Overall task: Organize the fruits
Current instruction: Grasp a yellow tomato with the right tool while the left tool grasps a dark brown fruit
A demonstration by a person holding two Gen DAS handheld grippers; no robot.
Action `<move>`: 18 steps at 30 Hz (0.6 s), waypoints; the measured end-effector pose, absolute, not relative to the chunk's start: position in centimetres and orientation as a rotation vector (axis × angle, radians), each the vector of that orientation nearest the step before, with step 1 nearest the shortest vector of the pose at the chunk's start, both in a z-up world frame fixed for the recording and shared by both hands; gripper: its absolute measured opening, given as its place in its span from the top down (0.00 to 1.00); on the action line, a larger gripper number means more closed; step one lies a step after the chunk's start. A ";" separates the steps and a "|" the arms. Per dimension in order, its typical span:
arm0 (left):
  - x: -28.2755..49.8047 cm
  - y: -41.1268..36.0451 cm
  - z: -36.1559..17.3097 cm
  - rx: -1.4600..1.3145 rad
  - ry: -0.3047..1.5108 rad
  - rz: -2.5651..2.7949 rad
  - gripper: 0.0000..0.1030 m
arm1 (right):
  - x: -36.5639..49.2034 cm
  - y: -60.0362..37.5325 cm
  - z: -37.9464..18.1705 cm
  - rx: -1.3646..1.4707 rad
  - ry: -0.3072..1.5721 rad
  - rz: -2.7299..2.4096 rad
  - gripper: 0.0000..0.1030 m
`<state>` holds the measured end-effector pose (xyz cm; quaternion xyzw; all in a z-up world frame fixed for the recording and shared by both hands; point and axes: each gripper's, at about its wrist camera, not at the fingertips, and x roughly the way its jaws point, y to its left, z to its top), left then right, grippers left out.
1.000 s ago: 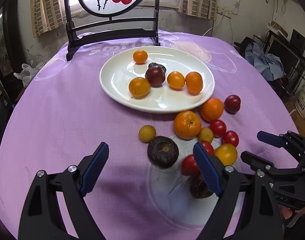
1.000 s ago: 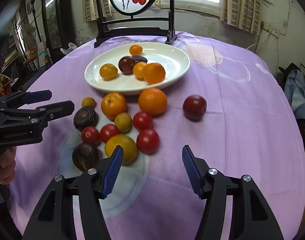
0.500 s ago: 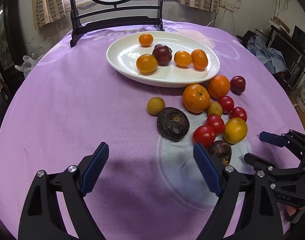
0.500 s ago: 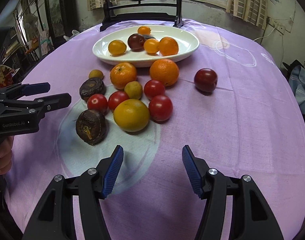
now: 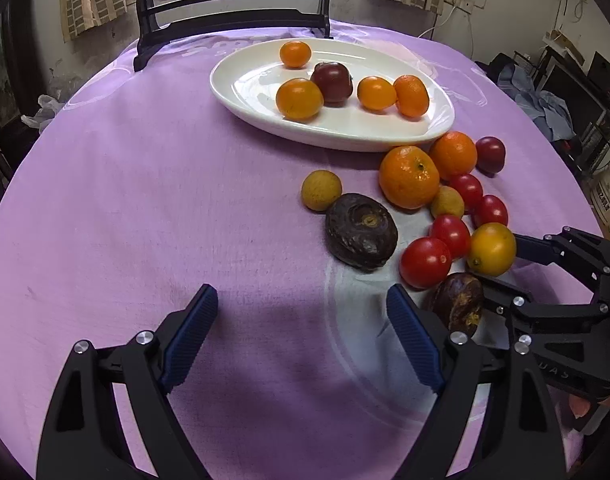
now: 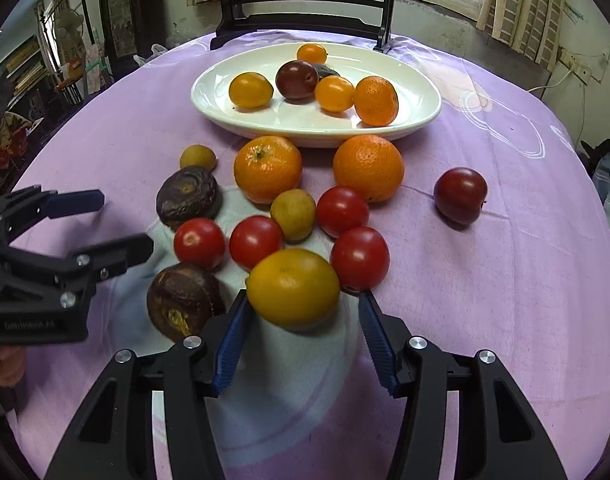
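A white oval plate (image 5: pixel 345 132) (image 6: pixel 417 120) at the far side holds several orange fruits and a dark plum. Loose fruit lies in front of it: two oranges (image 6: pixel 267 168), red tomatoes (image 6: pixel 359 258), small yellow-green fruits, a red plum (image 6: pixel 460 195) and two dark wrinkled fruits (image 5: pixel 361 231) (image 6: pixel 183 300). My right gripper (image 6: pixel 303 342) is open, its jaws on either side of a yellow-orange fruit (image 6: pixel 293 288) (image 5: pixel 491 249), apart from it. My left gripper (image 5: pixel 303 336) is open and empty over bare cloth, short of the dark fruit.
A purple cloth (image 5: pixel 145 200) covers the round table. A black wooden stand (image 5: pixel 229 20) with a round painted panel stands behind the plate. Each gripper shows in the other's view, the left gripper (image 6: pixel 97 224) and the right (image 5: pixel 513 266). Clutter lies past the table's right edge.
Both grippers have moved forward toward the fruit. The right gripper has closed in until the yellow-orange fruit sits between its open jaws. No fruit has moved.
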<state>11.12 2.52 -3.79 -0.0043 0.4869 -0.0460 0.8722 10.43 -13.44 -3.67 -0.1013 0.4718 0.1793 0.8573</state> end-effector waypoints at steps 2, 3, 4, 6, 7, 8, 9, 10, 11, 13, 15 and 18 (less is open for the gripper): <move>11.2 2.5 -3.8 -0.006 1.019 -0.093 0.18 | 10.5 -13.4 -3.6 -0.207 0.990 0.371 0.47; 11.2 2.4 -3.9 -0.003 1.020 -0.091 0.18 | 10.5 -13.4 -3.6 -0.202 0.987 0.370 0.49; 11.3 2.3 -3.9 0.001 1.021 -0.089 0.18 | 10.4 -13.6 -3.6 -0.194 0.989 0.368 0.50; 11.4 2.1 -3.9 0.009 1.023 -0.084 0.18 | 10.3 -13.8 -3.5 -0.181 0.991 0.364 0.59; 11.5 2.0 -4.0 0.014 1.027 -0.080 0.18 | 10.2 -14.0 -3.4 -0.174 0.993 0.362 0.59; 11.5 2.0 -4.0 0.018 1.028 -0.078 0.18 | 10.1 -14.2 -3.4 -0.160 0.999 0.367 0.59; 11.6 1.9 -4.0 0.022 1.028 -0.077 0.18 | 10.0 -14.5 -3.3 -0.146 1.003 0.370 0.59; 11.7 1.7 -3.9 0.028 1.028 -0.075 0.18 | 9.9 -14.8 -3.4 -0.141 1.004 0.368 0.59; 11.8 1.6 -3.9 0.033 1.029 -0.073 0.18 | 9.7 -15.0 -3.4 -0.139 1.004 0.366 0.59; 12.0 1.4 -3.8 0.040 1.028 -0.077 0.19 | 9.2 -15.6 -3.3 -0.128 1.005 0.368 0.59; 12.3 1.1 -3.8 0.049 1.028 -0.082 0.21 | 8.7 -16.2 -3.3 -0.123 1.005 0.370 0.59; 12.9 0.6 -4.1 0.067 1.039 -0.088 0.29 | 8.1 -17.1 -3.4 -0.113 1.002 0.366 0.59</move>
